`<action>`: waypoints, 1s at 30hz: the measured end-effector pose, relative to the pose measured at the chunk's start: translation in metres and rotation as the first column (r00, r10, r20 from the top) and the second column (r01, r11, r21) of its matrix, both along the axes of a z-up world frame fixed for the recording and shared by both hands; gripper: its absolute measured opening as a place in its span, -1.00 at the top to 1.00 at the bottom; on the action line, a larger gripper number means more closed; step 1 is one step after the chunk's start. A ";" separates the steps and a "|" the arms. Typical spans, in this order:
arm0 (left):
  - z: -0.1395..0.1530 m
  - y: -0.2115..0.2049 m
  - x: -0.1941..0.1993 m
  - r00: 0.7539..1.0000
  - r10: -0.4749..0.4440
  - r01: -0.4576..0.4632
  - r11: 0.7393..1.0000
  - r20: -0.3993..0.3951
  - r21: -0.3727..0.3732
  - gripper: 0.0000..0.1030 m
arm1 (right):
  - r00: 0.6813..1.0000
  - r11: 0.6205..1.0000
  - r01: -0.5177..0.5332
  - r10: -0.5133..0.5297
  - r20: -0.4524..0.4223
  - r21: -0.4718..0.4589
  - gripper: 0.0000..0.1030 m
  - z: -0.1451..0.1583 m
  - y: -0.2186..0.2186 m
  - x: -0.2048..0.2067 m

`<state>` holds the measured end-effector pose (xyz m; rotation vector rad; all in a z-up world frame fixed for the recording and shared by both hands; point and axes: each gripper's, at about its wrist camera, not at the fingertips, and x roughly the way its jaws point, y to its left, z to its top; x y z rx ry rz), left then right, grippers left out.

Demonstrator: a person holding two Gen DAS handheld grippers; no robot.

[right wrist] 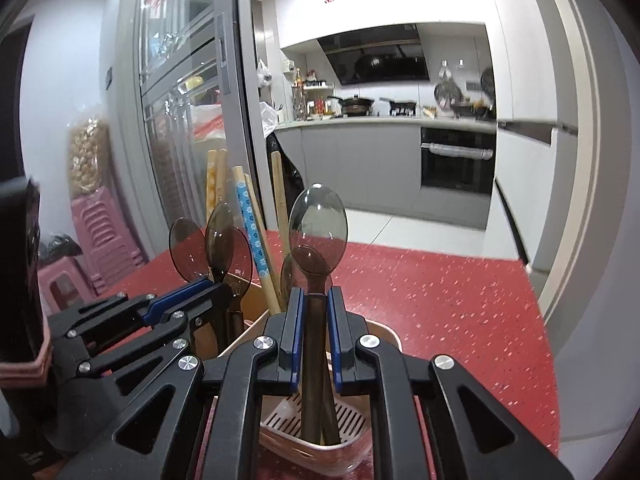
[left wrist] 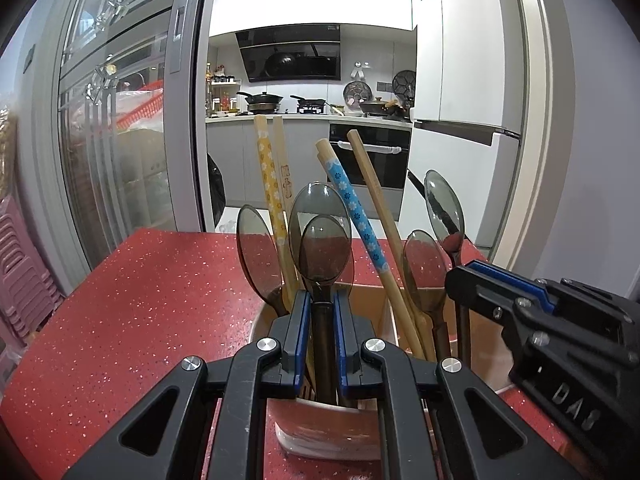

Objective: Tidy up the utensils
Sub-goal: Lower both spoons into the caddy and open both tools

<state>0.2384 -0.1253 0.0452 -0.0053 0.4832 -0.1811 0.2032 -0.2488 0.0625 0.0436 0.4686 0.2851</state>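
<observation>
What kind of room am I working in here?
A home kitchen, most likely: a range hood hangs over pans on a stove, with a built-in oven below and a white fridge alongside.

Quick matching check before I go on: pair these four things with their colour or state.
Things:
1. left gripper
2. blue-flowered chopstick
3. yellow-flowered chopstick
4. table top

States:
A. red with light speckles
B. leaning to the left, top end to the left of its foot, in the left wrist view
C. shut on a smoky spoon handle
D. standing nearly upright at the left of the holder

Pairs: 1-C, 2-B, 3-D, 4-A
</observation>
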 end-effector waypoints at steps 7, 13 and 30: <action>0.003 0.003 -0.001 1.000 -0.013 0.013 1.000 -0.014 -0.009 0.28 | 0.999 0.999 -0.004 0.005 -0.046 0.034 0.65 0.001 -0.007 0.006; 0.009 0.005 -0.006 1.000 -0.014 0.014 1.000 -0.008 -0.011 0.27 | 0.999 0.999 -0.004 0.007 -0.047 0.054 0.34 0.008 -0.007 0.003; 0.021 0.021 -0.027 0.999 0.002 -0.002 1.000 -0.042 -0.006 0.27 | 0.995 0.993 0.059 -0.050 -0.088 0.098 0.05 0.024 -0.015 -0.027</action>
